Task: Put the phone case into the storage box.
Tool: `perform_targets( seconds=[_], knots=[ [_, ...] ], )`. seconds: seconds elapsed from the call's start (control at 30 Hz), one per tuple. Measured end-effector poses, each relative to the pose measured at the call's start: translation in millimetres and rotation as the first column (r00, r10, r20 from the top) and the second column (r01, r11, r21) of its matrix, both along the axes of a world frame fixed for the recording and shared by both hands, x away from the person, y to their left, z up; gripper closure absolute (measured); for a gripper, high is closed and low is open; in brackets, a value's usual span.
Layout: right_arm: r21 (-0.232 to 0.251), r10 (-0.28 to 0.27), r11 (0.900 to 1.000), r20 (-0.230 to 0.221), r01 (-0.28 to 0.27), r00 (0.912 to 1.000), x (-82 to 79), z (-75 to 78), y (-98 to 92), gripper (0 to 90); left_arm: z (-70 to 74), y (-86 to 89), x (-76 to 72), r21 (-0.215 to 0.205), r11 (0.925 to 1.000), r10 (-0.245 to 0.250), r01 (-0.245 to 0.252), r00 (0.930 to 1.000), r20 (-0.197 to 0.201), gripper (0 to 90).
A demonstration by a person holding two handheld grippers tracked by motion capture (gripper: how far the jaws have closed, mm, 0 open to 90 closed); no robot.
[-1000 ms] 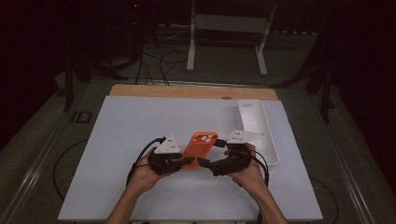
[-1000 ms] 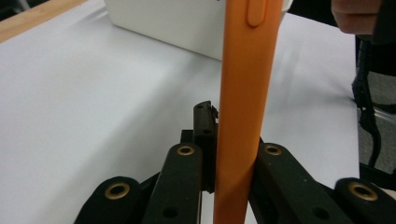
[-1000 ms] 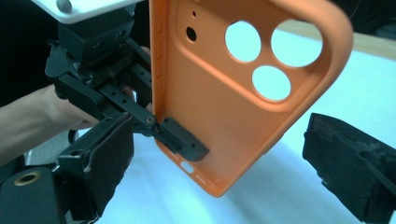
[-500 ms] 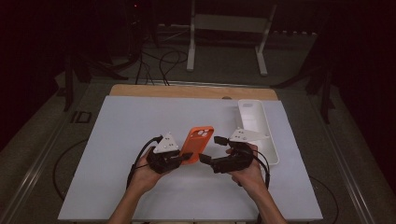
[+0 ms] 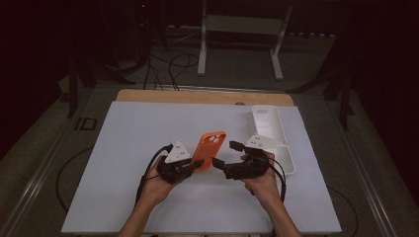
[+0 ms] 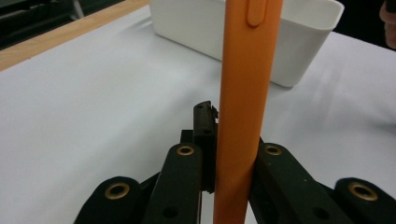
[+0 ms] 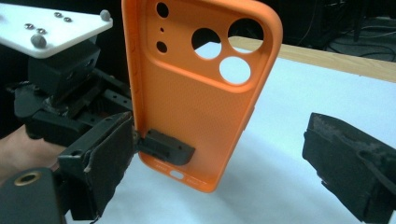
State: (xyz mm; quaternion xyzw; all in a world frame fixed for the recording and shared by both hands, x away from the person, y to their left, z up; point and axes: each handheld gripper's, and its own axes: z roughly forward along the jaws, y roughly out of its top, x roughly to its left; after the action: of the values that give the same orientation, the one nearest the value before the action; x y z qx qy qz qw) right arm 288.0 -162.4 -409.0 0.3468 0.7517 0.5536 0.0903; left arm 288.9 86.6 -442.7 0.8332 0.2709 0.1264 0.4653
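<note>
While I sit at the white tabletop (image 5: 123, 197) with a gripper in each hand, an orange phone case (image 5: 209, 150) stands lifted between them, near the middle of the tabletop and a little toward me. Its long axis runs nearly upright, leaning slightly away from me in the high view. The end with the round camera cut-outs points up; the end with the small port opening points down. In the right gripper view I look into the hollow inner side of the case (image 7: 196, 98), so its open face is turned toward my right hand.

My left gripper (image 5: 196, 164) is closed on the lower part of the case. In the left gripper view I see the case edge-on (image 6: 243, 116), a narrow orange bar rising straight up from between my two black jaws, which press on it from both sides. One thin jaw tip reaches inside the case near its bottom edge, as the right gripper view shows.

My right gripper (image 5: 223, 167) is open. Its two jaws stand wide apart in the right gripper view, with the case between and beyond them; the left-hand jaw sits just beside the case's lower edge, the other well clear of it. Whether that near jaw touches the case, I cannot tell.

To my right lies a long white tray (image 5: 276, 143) on the tabletop.
</note>
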Motion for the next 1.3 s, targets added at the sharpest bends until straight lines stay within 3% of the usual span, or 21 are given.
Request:
perform_targets(
  seconds=[0.6, 1.3],
  knots=[
    [0.034, -0.046, 0.998, 0.006, 0.046, 0.9989, 2.3, 0.0, 4.2, 8.9, -8.9, -5.4, -2.7, -0.022, 0.9975, 0.068, -0.068, 0.9977, 0.0, 85.6],
    [0.07, -0.085, 0.994, 0.005, 0.084, 0.9964, 6.1, 4.0, 13.3, 8.9, -14.5, -13.4, -4.5, 0.013, 0.9938, 0.11, -0.11, 0.9938, 0.017, 85.6]
  ],
)
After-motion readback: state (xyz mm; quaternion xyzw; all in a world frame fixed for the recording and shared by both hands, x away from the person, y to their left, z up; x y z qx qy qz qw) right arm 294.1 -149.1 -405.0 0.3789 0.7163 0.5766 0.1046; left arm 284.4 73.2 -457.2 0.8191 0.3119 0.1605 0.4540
